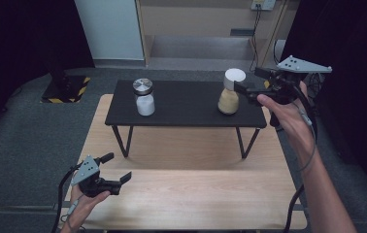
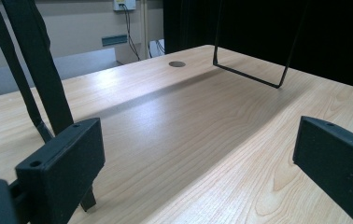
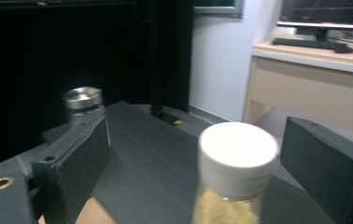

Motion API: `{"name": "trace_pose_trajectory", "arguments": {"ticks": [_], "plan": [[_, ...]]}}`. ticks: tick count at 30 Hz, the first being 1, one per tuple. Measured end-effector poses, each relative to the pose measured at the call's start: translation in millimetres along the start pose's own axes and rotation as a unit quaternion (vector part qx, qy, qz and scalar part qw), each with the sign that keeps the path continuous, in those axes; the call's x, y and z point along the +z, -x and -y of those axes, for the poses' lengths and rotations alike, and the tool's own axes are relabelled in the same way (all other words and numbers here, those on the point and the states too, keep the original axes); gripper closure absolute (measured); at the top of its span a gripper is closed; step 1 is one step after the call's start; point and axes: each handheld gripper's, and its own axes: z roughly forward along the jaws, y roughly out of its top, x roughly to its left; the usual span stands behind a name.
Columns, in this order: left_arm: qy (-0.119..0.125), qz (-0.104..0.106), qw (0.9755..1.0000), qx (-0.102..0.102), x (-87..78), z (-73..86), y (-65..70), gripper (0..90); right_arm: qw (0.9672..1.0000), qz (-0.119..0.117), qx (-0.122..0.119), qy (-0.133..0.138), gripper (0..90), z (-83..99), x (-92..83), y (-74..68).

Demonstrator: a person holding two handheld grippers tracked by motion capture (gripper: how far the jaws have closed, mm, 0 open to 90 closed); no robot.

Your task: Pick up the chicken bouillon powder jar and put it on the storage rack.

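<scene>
Down at the near left corner of the wooden table [image 1: 191, 194], the left gripper [image 1: 118, 171] hangs just above the bare top, its jaws spread wide with nothing between them. In the left gripper view those two black pads [image 2: 62, 170] frame only pale wood grain, with the wire legs of the black bench [image 1: 186, 104] rising beyond.

Moving along: the bench stands across the far half of the table. Toward its left end sits a glass jar with a metal lid [image 1: 144, 97], white contents inside, upright and on its own, well apart from both grippers.

Over to the bench's right end now, and here's the action. A jar with a white cap [image 1: 231, 92], filled with tan grains, stands upright near the front right corner of the bench. The right gripper [image 1: 244, 83] comes in level from the right, beyond the bench's right edge, its tips at the jar's cap. In the right gripper view the white-capped jar [image 3: 234, 172] stands between the two pads [image 3: 74, 168], jaws parted, daylight on either side of the cap, no pad pressing on it. Behind, blurred, the metal-lidded jar [image 3: 83, 103] shows near the left pad.
</scene>
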Motion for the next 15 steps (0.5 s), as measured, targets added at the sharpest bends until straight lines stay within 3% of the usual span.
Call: {"name": "trace_pose_trajectory", "arguments": {"ticks": [3,15], "plan": [[0.0,-0.001,1.0,-0.002,0.3,0.0,-0.1,1.0,0.9997,-0.007,-0.021,0.006,9.2,4.6,-5.4,-4.0],[-0.003,-0.001,1.0,-0.002,1.8,-0.3,0.5,1.0,0.9977,-0.055,-0.035,0.014,9.6,41.5,-21.8,-12.7]]}}
